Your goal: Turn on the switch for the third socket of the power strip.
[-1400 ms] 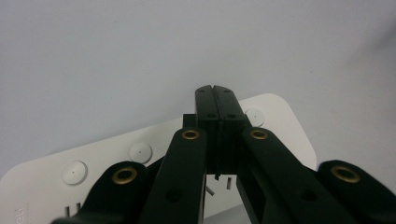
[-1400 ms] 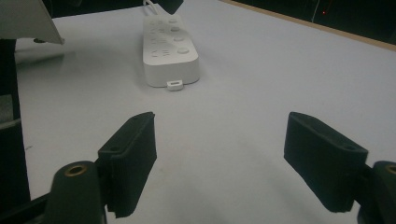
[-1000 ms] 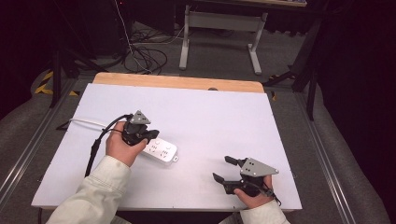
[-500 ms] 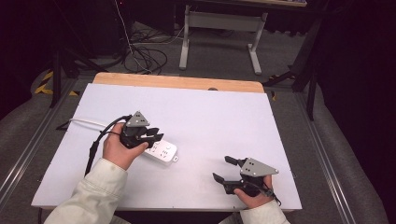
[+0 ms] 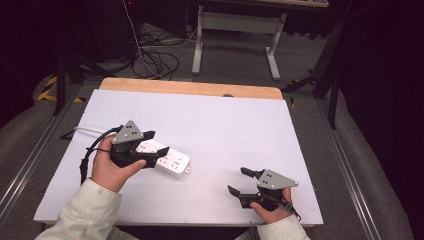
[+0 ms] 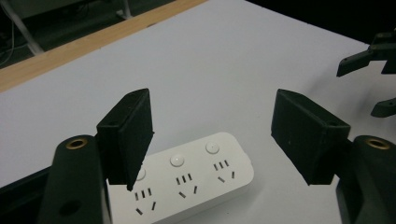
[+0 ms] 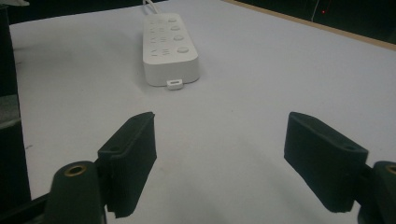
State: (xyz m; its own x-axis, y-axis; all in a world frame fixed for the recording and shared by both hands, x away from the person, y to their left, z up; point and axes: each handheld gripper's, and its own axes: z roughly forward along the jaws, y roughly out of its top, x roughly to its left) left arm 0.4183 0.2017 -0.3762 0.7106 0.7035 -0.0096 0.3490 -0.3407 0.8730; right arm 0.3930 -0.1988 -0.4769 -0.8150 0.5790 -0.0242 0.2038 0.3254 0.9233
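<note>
White plastic, long and flat, the three-socket power strip lies on the pale tabletop left of centre, its long axis running from the near-left hand toward the table's middle. The left gripper hovers right over its left end, jaws spread wide and straddling the strip's width. The right gripper rests well apart at the near right edge, jaws also wide. Compared with a second ago, the left gripper has swung slightly further over the strip; the right one has not moved.

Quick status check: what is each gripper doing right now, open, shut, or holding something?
Left gripper: open, holding nothing, jaws over the power strip.
Right gripper: open, holding nothing, apart from the strip.
</note>
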